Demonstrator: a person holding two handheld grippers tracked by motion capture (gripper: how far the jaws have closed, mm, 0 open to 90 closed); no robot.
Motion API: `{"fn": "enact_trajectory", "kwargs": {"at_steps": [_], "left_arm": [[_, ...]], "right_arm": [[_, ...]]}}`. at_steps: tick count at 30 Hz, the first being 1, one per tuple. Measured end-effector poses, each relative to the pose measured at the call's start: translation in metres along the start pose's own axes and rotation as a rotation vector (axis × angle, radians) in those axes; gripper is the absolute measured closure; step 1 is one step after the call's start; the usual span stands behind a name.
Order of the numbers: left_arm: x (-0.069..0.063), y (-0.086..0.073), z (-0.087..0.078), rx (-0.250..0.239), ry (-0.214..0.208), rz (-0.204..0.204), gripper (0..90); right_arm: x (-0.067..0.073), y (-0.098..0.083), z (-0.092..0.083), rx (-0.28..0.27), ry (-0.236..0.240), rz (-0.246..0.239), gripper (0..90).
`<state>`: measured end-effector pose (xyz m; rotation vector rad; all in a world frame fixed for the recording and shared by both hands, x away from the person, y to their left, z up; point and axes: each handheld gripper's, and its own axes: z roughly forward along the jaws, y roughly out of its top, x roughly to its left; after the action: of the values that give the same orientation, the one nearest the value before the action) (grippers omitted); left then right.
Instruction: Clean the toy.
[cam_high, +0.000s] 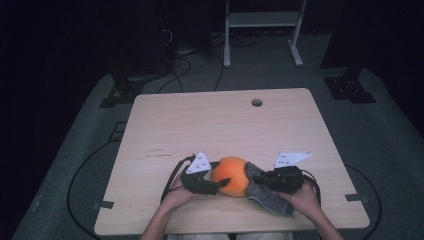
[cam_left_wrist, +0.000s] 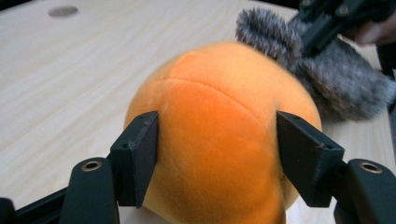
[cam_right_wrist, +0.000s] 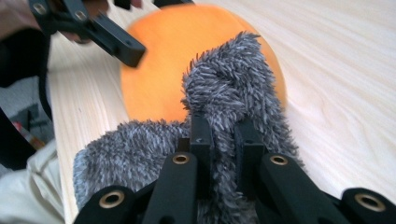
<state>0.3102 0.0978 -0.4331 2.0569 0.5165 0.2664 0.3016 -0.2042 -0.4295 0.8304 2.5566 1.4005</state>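
At the bench's (cam_high: 150, 220) near edge, the left tool (cam_high: 220, 185) has its jaws pressed on either side of the orange plush ball (cam_high: 231, 176). The right tool (cam_high: 264, 178) is clamped narrowly on the grey fuzzy cloth (cam_high: 260, 195), which drapes against the ball's right side.

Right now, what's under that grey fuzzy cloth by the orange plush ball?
The grey fuzzy cloth drapes against the orange plush ball and lies on the table, pinched by the right gripper. Whatever lies beneath its folds is covered.
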Motion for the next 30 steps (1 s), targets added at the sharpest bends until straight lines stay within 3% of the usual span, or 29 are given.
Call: {"fn": "enact_trajectory", "kwargs": {"at_steps": [2,3,4,5,6,7,8,10,12,14,17,18,19,20,21,23,24,25,27,28,29,30], "left_arm": [[0.001,0.001,-0.001,0.011,-0.003,-0.001,32.9],[0.001,0.001,-0.002,0.013,-0.008,-0.002,31.2],[0.002,0.002,-0.003,0.005,-0.021,-0.005,31.2],[0.002,0.002,-0.005,-0.012,-0.028,-0.007,28.6],[0.004,0.006,-0.007,-0.037,-0.033,-0.022,17.7],[0.004,0.006,-0.007,-0.037,-0.033,-0.022,15.1],[0.005,0.01,-0.006,-0.061,-0.016,-0.03,11.9],[0.004,0.012,-0.004,-0.048,-0.001,-0.033,9.7],[0.004,0.011,0.006,0.008,0.001,-0.048,9.0],[0.002,0.007,0.007,-0.007,-0.007,-0.039,19.7],[-0.006,0.009,0.006,-0.035,0.03,0.012,41.8],[-0.009,0.011,0.004,-0.09,0.053,0.026,43.1],[-0.009,0.011,0.004,-0.09,0.053,0.026,43.9],[-0.013,0.013,0.005,-0.141,0.112,0.075,44.3],[-0.016,0.013,0.007,-0.157,0.145,0.099,44.4],[-0.018,0.013,0.009,-0.164,0.164,0.112,43.9],[-0.018,0.012,0.011,-0.154,0.151,0.108,42.2],[-0.016,0.012,0.011,-0.134,0.11,0.09,38.9],[-0.01,0.013,0.005,-0.128,0.062,0.039,23.8],[-0.01,0.013,0.005,-0.128,0.062,0.039,19.1],[-0.008,0.014,0.002,-0.139,0.048,0.013,19.1],[-0.006,0.013,0.003,-0.121,0.077,0.011,17.8]], "right_arm": [[0.0,0.0,-0.001,0.003,-0.009,0.001,80.4],[0.002,0.003,-0.004,-0.036,0.002,0.012,80.5],[0.002,0.003,-0.004,-0.036,0.002,0.012,80.5],[0.004,0.005,-0.004,-0.049,0.012,0.002,80.5],[0.007,0.006,0.001,-0.03,0.018,-0.024,80.5],[0.007,0.006,0.001,-0.03,0.018,-0.024,80.5],[0.008,0.005,0.005,-0.01,0.048,-0.034,80.5],[0.009,0.005,0.005,-0.005,0.055,-0.042,80.5],[0.01,0.005,0.005,0.002,0.046,-0.061,80.5],[0.009,0.004,0.004,0.005,0.044,-0.053,80.4],[0.006,0.004,0.0,-0.002,0.029,-0.033,80.4],[0.005,0.005,-0.002,-0.012,0.02,-0.031,80.4],[0.005,0.005,-0.002,-0.012,0.02,-0.031,80.4],[0.004,0.006,-0.007,-0.037,0.002,-0.022,80.4],[0.003,0.007,-0.009,-0.064,-0.006,-0.016,80.4],[0.002,0.009,-0.011,-0.097,-0.003,-0.002,80.4],[0.001,0.01,-0.011,-0.12,-0.005,0.007,80.4],[0.001,0.012,-0.009,-0.123,-0.003,0.013,80.5],[0.004,0.012,0.002,-0.096,0.004,-0.001,80.4],[0.004,0.012,0.002,-0.096,0.004,-0.001,80.4],[0.006,0.012,0.006,-0.092,0.013,-0.005,80.4],[0.011,0.013,0.011,-0.088,0.027,-0.025,80.4]]}}
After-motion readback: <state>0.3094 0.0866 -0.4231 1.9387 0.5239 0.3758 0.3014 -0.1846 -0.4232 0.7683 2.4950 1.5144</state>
